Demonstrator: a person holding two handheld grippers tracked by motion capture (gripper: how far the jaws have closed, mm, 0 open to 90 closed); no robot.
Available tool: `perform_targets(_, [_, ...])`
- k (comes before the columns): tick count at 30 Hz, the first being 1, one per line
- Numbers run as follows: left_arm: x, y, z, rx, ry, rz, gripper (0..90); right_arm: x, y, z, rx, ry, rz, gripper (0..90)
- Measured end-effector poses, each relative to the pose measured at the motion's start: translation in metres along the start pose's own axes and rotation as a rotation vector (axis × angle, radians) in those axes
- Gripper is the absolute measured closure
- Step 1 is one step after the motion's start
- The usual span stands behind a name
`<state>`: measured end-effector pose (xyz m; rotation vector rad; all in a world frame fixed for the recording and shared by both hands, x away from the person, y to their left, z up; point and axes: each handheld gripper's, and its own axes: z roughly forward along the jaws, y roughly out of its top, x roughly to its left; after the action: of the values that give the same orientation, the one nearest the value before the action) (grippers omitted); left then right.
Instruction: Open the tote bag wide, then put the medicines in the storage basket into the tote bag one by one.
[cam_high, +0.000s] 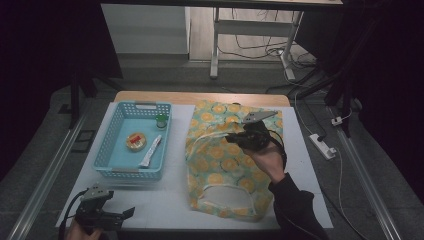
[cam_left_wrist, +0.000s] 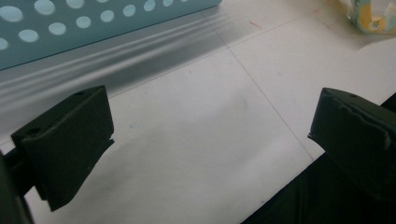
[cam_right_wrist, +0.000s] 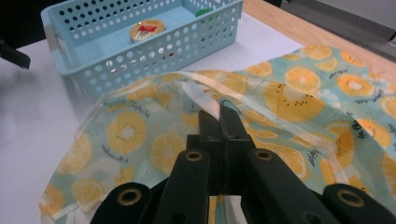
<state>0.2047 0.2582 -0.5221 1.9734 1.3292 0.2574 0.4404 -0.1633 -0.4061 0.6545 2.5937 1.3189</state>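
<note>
- My right gripper (cam_high: 236, 137) sits over the middle of the fruit-print bag (cam_high: 220, 172), jaws pressed tight together on the bag's white strap (cam_right_wrist: 198, 95).
- In the right gripper view the two black jaws meet with no gap, and the pale strap runs out from between their tips, lifting the bag's edge into a raised fold.
- The bag lies on the right half of the white table (cam_high: 165, 200), spread flat, its orange-slice pattern facing up; a second white strap loops across its near end.
- My left gripper (cam_high: 127, 214) is at the near left corner of the table, low over the white surface, jaws standing wide apart with nothing between them.
- The left gripper view shows bare table between the two black pads (cam_left_wrist: 70, 135), and the blue basket wall just beyond.
- The blue perforated basket (cam_high: 107, 150) sits left of the bag, close beside it but not touching.
- Inside the basket I see a round tin with a red label (cam_high: 135, 141), a white tube (cam_high: 151, 151) lying right of the tin, and a small green-capped container (cam_high: 161, 120) in the far right corner.
</note>
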Motion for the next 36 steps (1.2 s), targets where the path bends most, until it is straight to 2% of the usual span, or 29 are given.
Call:
perform_targets(8, [0.0011,0.0003,0.0003,0.002,-0.013,-0.007,0.0,-0.0020,0.0100,-0.0023,-0.015,-0.013,0.011,90.0])
perform_targets(12, [0.0001,0.0003,-0.0001,-0.001,-0.014,0.002,0.0,-0.0011,0.0075,-0.0026,-0.015,-0.013,0.012,90.0])
perform_targets(18, [0.0013,0.0000,-0.0013,-0.010,-0.006,-0.006,0.0,-0.0031,0.0051,-0.0017,-0.012,-0.021,0.011,90.0])
perform_targets(21, [0.0014,0.0002,-0.0023,-0.018,-0.021,-0.015,0.0,-0.0030,0.0043,-0.0013,-0.013,-0.020,0.008,90.0])
perform_targets(26, [0.0008,0.0010,-0.0032,-0.023,-0.005,-0.014,0.0,-0.0027,0.0032,-0.0012,-0.016,-0.020,-0.003,90.0])
perform_targets(31, [0.0025,0.0016,-0.0046,-0.034,-0.020,-0.022,0.0,-0.0027,0.0020,-0.0001,-0.024,-0.007,-0.010,90.0])
perform_targets(36, [0.0015,0.0038,-0.0059,-0.039,-0.030,-0.007,0.0,-0.0029,0.0013,0.0012,-0.022,-0.003,-0.010,90.0])
